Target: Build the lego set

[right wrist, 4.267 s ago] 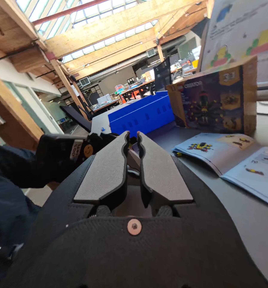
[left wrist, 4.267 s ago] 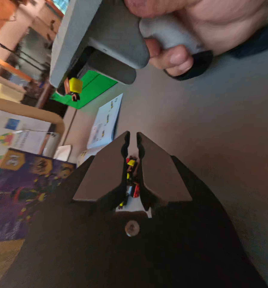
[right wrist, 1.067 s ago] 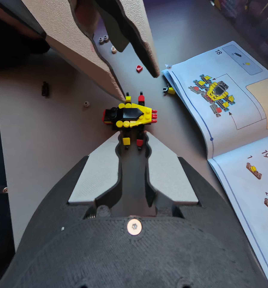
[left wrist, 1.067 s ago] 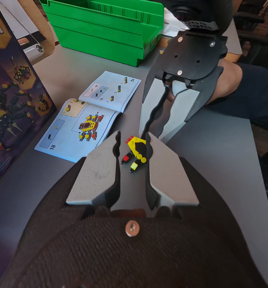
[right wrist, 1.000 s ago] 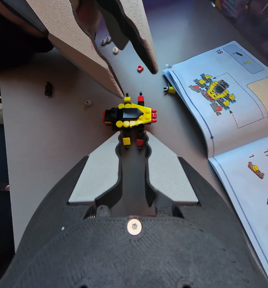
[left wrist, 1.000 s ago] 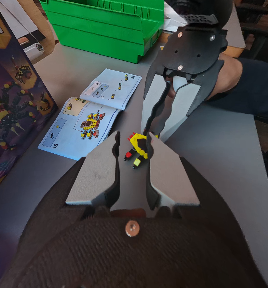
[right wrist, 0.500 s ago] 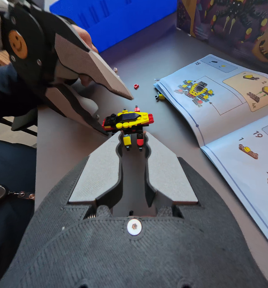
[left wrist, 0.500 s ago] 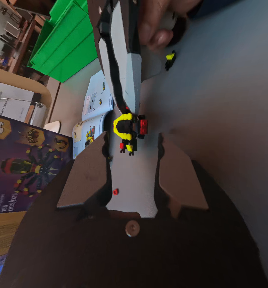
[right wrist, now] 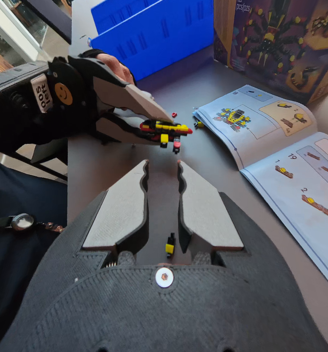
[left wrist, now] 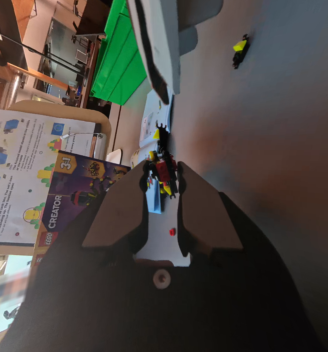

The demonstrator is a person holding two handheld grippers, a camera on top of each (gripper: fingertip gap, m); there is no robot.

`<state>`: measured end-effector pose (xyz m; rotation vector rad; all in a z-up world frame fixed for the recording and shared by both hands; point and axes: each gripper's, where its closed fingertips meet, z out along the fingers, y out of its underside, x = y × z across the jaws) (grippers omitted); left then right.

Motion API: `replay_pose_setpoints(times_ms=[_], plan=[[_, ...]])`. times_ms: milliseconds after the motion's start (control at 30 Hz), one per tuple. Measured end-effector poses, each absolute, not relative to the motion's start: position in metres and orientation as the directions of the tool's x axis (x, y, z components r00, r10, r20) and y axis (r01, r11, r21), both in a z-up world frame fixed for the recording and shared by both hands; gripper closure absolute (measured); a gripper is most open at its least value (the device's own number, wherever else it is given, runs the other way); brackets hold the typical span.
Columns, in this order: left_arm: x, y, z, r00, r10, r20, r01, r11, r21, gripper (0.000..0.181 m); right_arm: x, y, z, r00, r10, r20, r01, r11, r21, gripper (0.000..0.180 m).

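The left gripper (right wrist: 162, 131) is turned on its side and clamps the model (right wrist: 166, 129), a small yellow, red and black build, between its fingertips, one finger above it and one below, lifted clear of the grey table (right wrist: 106, 171). In the left wrist view the model (left wrist: 164, 171) sits right between the two tips, its red underside facing the camera and thin black legs sticking out past the fingers. A yellow and a red leg piece hang from its near side toward the right gripper (right wrist: 162, 162). The right gripper is open and holds nothing; its tips are just short of the model, a little below it and apart from it. Between its fingers, back near their base, a loose yellow-and-black piece (right wrist: 170, 245) lies on the table. A small red piece (right wrist: 174, 114) lies just beyond the model, and another yellow-and-black piece (right wrist: 199, 124) lies at the edge of the open booklet (right wrist: 273, 144), which lies to the right of both grippers. Behind the booklet stands the box (right wrist: 277, 47), with a blue bin (right wrist: 155, 34) to its left. A green bin (left wrist: 119, 62) shows in the left wrist view.
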<state>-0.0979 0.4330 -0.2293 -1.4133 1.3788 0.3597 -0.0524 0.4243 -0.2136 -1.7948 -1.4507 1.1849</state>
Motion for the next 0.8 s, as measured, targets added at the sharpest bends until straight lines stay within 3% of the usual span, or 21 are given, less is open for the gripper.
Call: replay_pose_setpoints(times_ms=[133, 200, 333, 433, 633, 800], plan=[[-0.081, 0.422, -0.210, 0.348, -0.567, -0.746, -0.747, 0.313, -0.586, 0.154, -0.053, 0.419, -0.209, 0.052, 0.966, -0.254, 0.486, -0.247, -0.838, 0.137], [-0.077, 0.417, -0.206, 0.351, -0.575, -0.739, -0.719, 0.340, -0.606, 0.155, -0.060, 0.410, -0.202, 0.009, 0.955, -0.296, 0.464, -0.266, -0.845, 0.120], [-0.074, 0.412, -0.197, 0.354, -0.551, -0.756, -0.693, 0.388, -0.607, 0.154, -0.072, 0.405, -0.197, -0.034, 0.922, -0.385, 0.397, -0.342, -0.852, 0.118], [-0.067, 0.404, -0.193, 0.370, -0.606, -0.704, -0.633, 0.391, -0.669, 0.154, -0.077, 0.405, -0.191, -0.063, 0.926, -0.372, 0.349, -0.329, -0.878, 0.102], [-0.062, 0.387, -0.179, 0.376, -0.773, -0.511, -0.447, 0.332, -0.831, 0.154, -0.059, 0.386, -0.181, -0.168, 0.985, -0.039, 0.390, 0.030, -0.920, 0.123], [-0.057, 0.374, -0.175, 0.323, -0.833, -0.449, -0.368, 0.327, -0.870, 0.155, -0.058, 0.377, -0.172, -0.161, 0.964, 0.212, 0.380, 0.258, -0.888, 0.133]])
